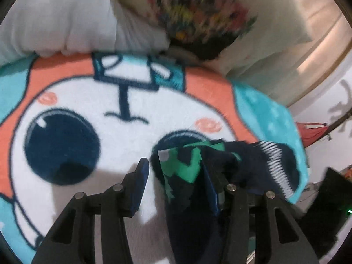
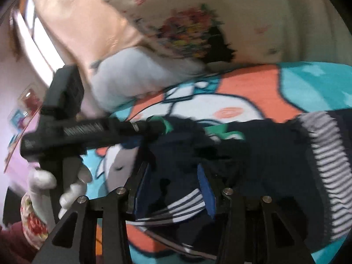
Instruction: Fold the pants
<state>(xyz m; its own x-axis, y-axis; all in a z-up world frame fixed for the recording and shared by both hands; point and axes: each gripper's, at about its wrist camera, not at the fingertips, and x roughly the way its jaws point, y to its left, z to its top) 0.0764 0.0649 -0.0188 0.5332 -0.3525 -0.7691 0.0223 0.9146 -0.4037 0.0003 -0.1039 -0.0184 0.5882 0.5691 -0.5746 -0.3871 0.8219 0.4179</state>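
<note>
The pants point(image 1: 222, 165) are dark navy with a green print and a white-striped waistband point(image 1: 278, 167). They are bunched on a cartoon blanket point(image 1: 92, 101). My left gripper point(image 1: 176, 176) stands open, with pants fabric draped between its fingers and over the right finger point(image 1: 211, 189). In the right wrist view the pants point(image 2: 253, 149) spread wide, with the striped waistband point(image 2: 327, 171) at right. My right gripper point(image 2: 173, 184) stands open with dark and striped cloth lying between its fingers. The left gripper point(image 2: 154, 127) also shows there, at the pants' far left edge, held by a white-gloved hand point(image 2: 44, 182).
A white pillow point(image 1: 59, 22) and a floral pillow point(image 1: 193, 15) lie at the head of the bed. The blanket's right edge point(image 1: 294, 145) drops off toward the room. A beige headboard point(image 2: 83, 26) stands behind the pillows.
</note>
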